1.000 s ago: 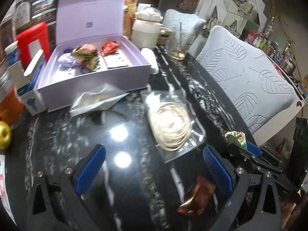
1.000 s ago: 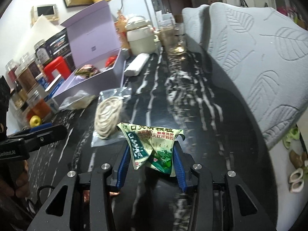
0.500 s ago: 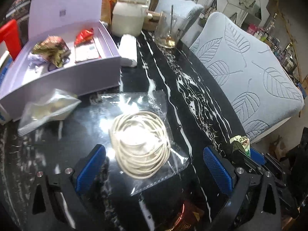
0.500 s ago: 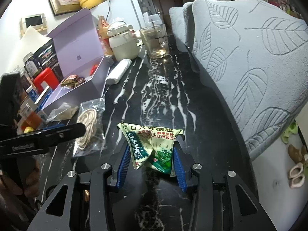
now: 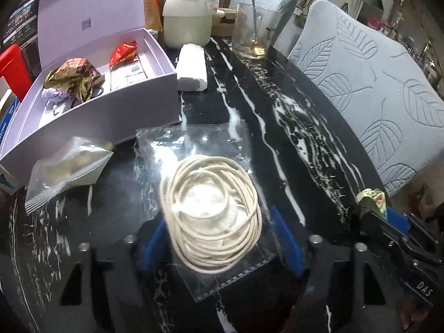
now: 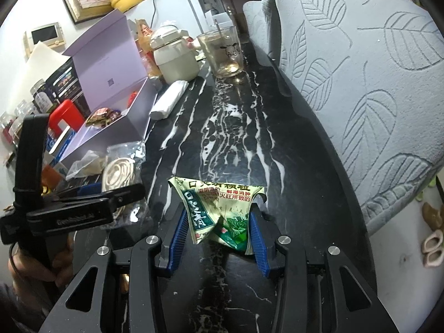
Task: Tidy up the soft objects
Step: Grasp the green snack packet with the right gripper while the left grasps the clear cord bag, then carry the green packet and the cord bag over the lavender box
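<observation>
A clear bag of coiled cord (image 5: 213, 216) is clamped by the left gripper (image 5: 219, 238) at lower centre; a green sachet (image 6: 219, 211) is pinched by the right gripper (image 6: 217, 233).

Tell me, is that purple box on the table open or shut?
Open. The purple box's lid stands upright behind it, and crumpled wrappers show inside the tray.

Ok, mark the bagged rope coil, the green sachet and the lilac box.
rope coil (image 5: 213, 213), left wrist view, on the cord loops inside its clear bag.
green sachet (image 6: 219, 208), right wrist view, on its printed front.
lilac box (image 5: 116, 111), left wrist view, on its front wall.
</observation>
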Motion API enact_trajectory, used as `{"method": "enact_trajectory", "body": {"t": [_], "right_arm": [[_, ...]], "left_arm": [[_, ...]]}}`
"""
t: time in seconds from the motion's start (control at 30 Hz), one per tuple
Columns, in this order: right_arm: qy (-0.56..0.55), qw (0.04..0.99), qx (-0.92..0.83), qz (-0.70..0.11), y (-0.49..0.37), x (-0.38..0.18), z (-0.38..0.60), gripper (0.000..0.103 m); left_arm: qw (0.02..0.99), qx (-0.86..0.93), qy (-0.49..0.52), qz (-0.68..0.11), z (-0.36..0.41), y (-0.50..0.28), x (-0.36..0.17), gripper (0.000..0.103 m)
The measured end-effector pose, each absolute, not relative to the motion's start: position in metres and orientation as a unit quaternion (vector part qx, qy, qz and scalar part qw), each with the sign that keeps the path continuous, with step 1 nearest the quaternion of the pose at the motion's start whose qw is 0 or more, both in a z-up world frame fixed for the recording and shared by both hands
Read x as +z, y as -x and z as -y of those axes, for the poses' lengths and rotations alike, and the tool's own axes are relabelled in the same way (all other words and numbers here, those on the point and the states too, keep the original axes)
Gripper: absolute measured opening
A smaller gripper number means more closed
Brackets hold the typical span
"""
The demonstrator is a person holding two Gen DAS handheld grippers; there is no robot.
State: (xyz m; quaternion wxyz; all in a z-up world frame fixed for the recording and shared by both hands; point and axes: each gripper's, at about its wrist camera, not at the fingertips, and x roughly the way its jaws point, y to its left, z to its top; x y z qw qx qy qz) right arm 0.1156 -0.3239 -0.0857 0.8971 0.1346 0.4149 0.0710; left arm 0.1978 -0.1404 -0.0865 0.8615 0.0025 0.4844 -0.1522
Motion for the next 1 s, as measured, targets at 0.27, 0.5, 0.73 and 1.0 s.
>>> {"method": "enact_trajectory", "body": {"t": [0.27, 0.5, 0.73, 1.0], "right_arm": [[-0.139, 0.896, 0.074, -0.415, -0.111, -0.084, 0.321, 0.042], [-0.146, 0.898, 0.079, -0.407, -0.105, -0.078, 0.316, 0.042], [-0.130, 0.904, 0.102, -0.395, -0.099, -0.067, 0.289, 0.042], [-0.119, 0.903, 0.140, -0.388, -0.087, -0.060, 0.245, 0.042]], "left_arm": [[0.870, -0.183, -0.023, -0.458, 0.139, -0.180, -0.069, 0.058], [0.885, -0.180, -0.046, -0.426, 0.129, -0.155, -0.044, 0.058], [0.894, -0.168, -0.025, -0.415, 0.097, -0.132, -0.037, 0.058], [0.902, -0.146, 0.000, -0.405, 0.051, -0.101, -0.033, 0.058]]}}
